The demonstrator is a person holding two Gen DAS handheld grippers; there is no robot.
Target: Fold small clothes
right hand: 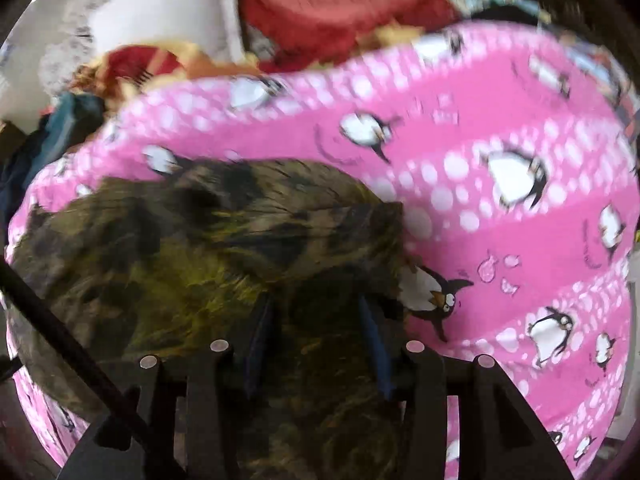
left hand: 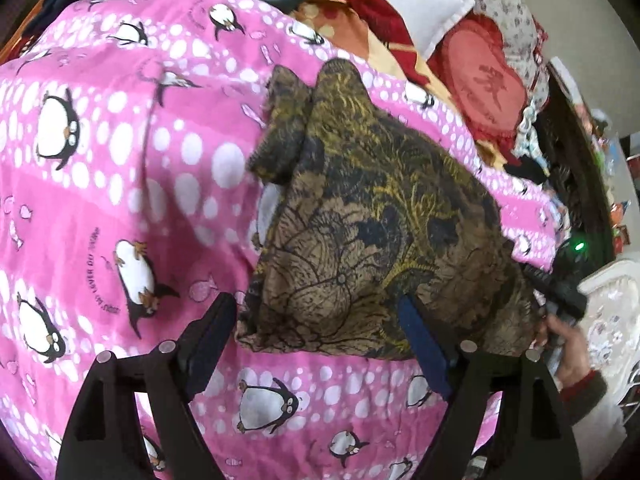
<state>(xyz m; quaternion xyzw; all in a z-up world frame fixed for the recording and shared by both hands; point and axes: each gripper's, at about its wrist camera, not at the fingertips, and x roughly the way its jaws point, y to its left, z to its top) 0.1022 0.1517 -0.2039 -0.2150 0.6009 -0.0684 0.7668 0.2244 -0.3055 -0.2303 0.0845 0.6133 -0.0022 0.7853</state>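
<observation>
A: Why are your left gripper's (left hand: 316, 316) jaws spread so wide?

B: So you can straddle the near hem of the brown-and-gold leaf-patterned garment (left hand: 372, 216); one finger lies on it, one beside it, nothing pinched.

A: And your right gripper (right hand: 316, 320)?

B: Half open, empty, hovering above the same garment. Beyond both, it lies flat on the pink penguin-print blanket (left hand: 100, 152), ready for folding.

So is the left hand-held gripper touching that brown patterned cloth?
Cannot tell. In the left wrist view the open left hand-held gripper straddles the brown cloth; contact unclear.
</observation>
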